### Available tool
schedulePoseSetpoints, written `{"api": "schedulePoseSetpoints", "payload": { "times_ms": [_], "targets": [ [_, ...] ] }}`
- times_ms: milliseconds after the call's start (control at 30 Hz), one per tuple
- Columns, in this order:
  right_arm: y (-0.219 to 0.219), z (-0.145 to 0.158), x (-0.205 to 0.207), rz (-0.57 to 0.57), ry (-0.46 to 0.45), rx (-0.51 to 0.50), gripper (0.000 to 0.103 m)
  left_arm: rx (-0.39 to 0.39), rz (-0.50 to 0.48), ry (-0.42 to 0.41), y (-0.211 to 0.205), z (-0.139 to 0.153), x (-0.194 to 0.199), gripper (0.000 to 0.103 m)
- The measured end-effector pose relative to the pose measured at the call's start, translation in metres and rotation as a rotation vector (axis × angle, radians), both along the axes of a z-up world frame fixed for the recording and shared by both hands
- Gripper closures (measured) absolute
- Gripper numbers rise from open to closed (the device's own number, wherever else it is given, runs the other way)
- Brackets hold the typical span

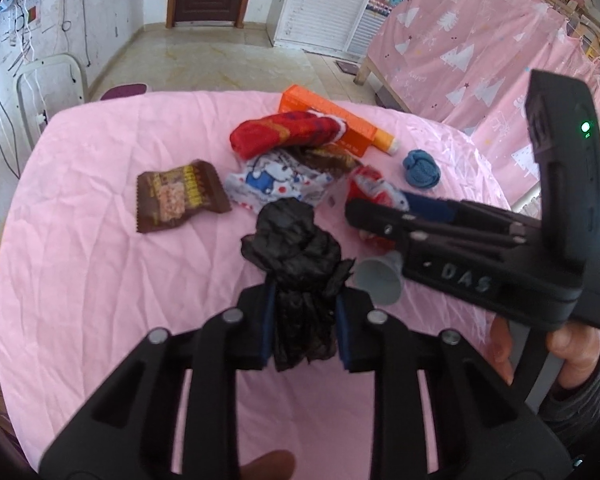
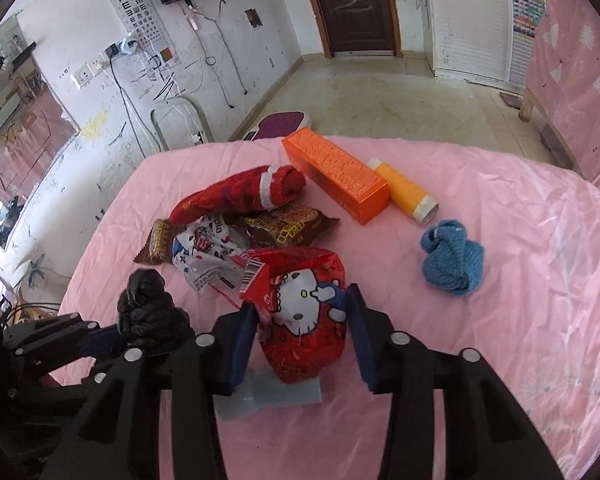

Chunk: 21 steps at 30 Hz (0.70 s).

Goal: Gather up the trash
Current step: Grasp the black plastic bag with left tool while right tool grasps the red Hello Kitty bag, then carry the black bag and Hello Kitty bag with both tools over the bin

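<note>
My left gripper (image 1: 302, 326) is shut on a crumpled black plastic bag (image 1: 296, 248), held above the pink table (image 1: 80, 240); the bag also shows in the right wrist view (image 2: 148, 308). My right gripper (image 2: 302, 336) is shut on a red Hello Kitty wrapper (image 2: 304, 308), seen in the left wrist view (image 1: 370, 186) beside the right gripper's body. A brown snack wrapper (image 1: 180, 196), a white Hello Kitty wrapper (image 1: 276, 184) and a second brown wrapper (image 2: 288, 224) lie on the table.
A red sock (image 2: 240, 196), an orange box (image 2: 336, 174), a yellow tube (image 2: 406, 194) and a blue knitted ball (image 2: 452, 258) lie toward the far side. A grey funnel-shaped piece (image 1: 380, 280) lies under the right gripper. A pink curtain (image 1: 480, 60) hangs on the right.
</note>
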State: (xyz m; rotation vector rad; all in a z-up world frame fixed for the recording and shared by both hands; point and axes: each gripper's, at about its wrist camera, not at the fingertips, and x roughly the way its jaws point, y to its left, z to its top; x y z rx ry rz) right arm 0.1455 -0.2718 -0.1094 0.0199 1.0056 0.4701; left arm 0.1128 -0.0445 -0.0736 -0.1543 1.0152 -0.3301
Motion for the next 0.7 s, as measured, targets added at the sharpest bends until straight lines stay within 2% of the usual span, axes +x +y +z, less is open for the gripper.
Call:
{"api": "schedulePoseSetpoints", "payload": {
  "times_ms": [367,700],
  "targets": [
    [-0.009,0.024,-0.022,0.001,-0.096,0.009,0.076,0.031,0.022,-0.050,-0.002,0.020,-0.009,0.080],
    [-0.059,0.064,-0.052,-0.070,-0.212,0.060,0.076,0.077,0.007,-0.132,-0.023,0.049,-0.020,0.080]
  ]
}}
